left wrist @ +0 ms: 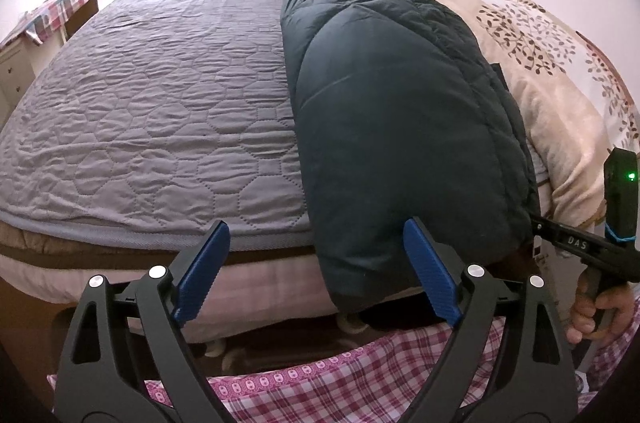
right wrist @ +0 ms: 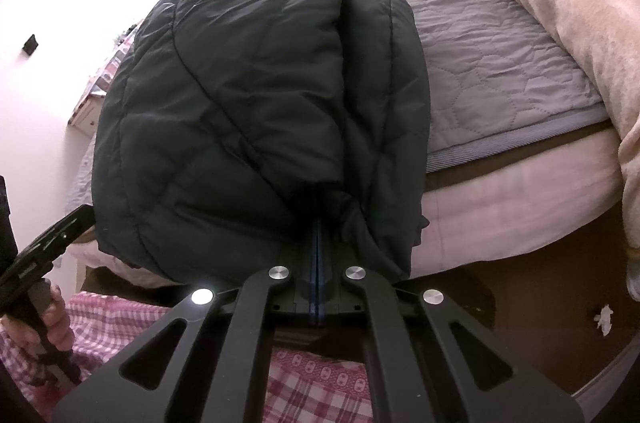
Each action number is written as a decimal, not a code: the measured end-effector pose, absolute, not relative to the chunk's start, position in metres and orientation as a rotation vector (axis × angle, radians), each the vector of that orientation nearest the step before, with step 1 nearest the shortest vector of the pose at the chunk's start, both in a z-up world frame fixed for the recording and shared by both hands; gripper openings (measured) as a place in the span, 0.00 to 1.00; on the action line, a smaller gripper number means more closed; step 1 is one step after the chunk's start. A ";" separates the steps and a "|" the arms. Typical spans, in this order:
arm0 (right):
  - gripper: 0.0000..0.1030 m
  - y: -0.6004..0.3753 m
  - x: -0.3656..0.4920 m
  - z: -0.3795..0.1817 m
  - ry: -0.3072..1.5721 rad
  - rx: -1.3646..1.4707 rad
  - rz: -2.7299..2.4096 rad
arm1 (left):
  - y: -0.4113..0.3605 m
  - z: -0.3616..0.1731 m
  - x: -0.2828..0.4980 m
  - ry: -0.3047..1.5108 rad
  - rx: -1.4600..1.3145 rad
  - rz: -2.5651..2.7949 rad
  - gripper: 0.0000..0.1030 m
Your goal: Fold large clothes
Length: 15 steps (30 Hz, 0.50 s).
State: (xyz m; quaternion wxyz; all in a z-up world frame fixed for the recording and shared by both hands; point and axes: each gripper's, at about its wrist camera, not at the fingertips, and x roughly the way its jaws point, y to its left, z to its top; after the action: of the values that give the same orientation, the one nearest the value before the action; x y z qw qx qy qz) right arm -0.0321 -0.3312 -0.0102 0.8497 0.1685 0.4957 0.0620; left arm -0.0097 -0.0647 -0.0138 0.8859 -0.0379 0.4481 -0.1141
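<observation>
The big dark puffy jacket (left wrist: 400, 127) lies on the bed (left wrist: 160, 111), already folded into a long thick bundle. Its near end hangs over the bed's edge. It looks like one more fold is left. The right gripper (right wrist: 317, 223) has its jaws squeezed tight on the jacket's near end. The left gripper (left wrist: 316, 271) has its jaws wide apart, holding nothing, just beside the jacket. Only the right view shows that pinch. Only the left view shows the bare bed and the flowery blanket (left wrist: 540, 35) behind.
</observation>
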 end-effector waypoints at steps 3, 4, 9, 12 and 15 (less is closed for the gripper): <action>0.00 -0.330 -0.033 -0.009 1.046 0.355 0.131 | -0.065 -0.014 -0.009 0.932 -0.077 -0.238 0.85; 0.00 -0.330 -0.034 -0.009 1.046 0.355 0.131 | -0.065 -0.014 -0.009 0.932 -0.076 -0.239 0.85; 0.00 -0.330 -0.034 -0.008 1.046 0.357 0.129 | -0.066 -0.014 -0.009 0.932 -0.077 -0.239 0.85; 0.00 -0.329 -0.034 -0.008 1.046 0.357 0.130 | -0.065 -0.014 -0.009 0.930 -0.076 -0.241 0.85; 0.02 -0.330 -0.036 -0.005 1.044 0.363 0.132 | -0.065 -0.014 -0.009 0.928 -0.077 -0.242 0.85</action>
State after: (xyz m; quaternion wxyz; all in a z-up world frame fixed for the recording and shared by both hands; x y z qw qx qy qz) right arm -0.0359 -0.3305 -0.0053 0.8490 0.1723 0.4956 0.0624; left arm -0.0094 -0.0654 -0.0136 0.8864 -0.0372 0.4465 -0.1165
